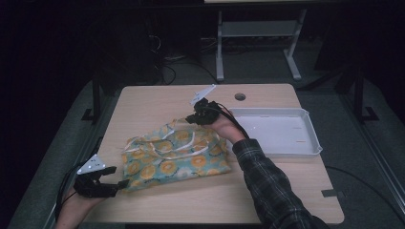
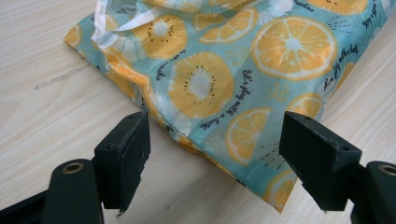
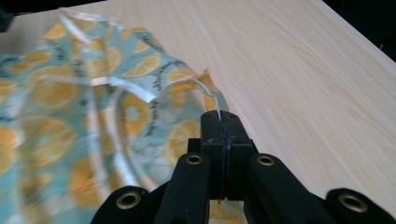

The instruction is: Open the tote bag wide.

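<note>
One fruit-print bag [image 1: 174,155] lies on the surface [image 1: 157,100], just left of one white tray [image 1: 313,143]. The right gripper [image 3: 223,122] is clamped on the bag's far edge, beside the tray. The left gripper [image 2: 215,140] stands apart around the bag's near corner, not pressing it. Risk: with a single thin pinch, a pull could slip the film free or drag the whole bag toward the tray, since the left gripper does not anchor it. Count: two grippers, one bag, one tray.

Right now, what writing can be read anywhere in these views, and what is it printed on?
"let's play with a hole": my best reading of the black cursive beside a fruit slice on the fruit-print bag, in the left gripper view.
Other script lines on the bag: too small or cropped to read.
</note>
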